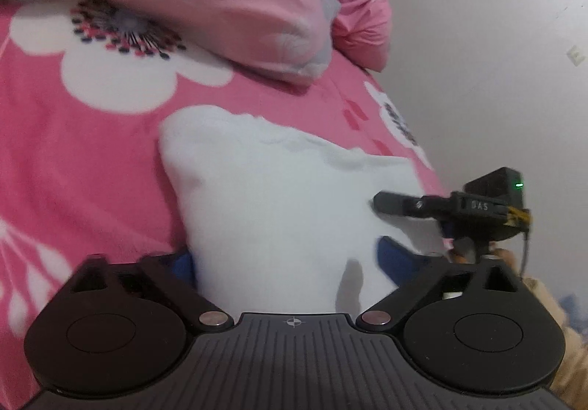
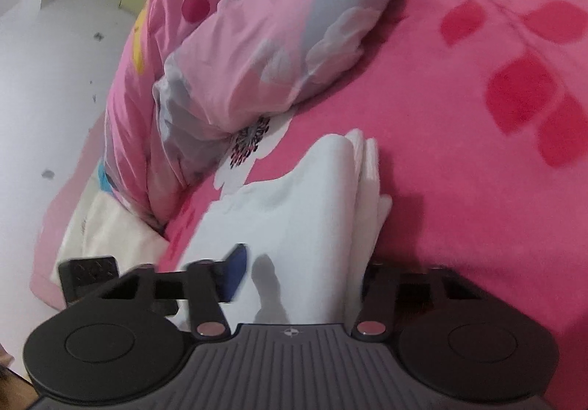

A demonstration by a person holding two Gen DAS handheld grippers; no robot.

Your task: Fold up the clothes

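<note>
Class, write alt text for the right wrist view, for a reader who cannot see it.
A folded white garment lies on a pink floral bedsheet, between the open fingers of the right gripper. A bunched pink duvet lies behind it.

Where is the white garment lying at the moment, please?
The white garment lies folded on the pink floral bedspread, low and central in both wrist views, just in front of the bunched pink duvet and between each claw's open fingers.
</note>
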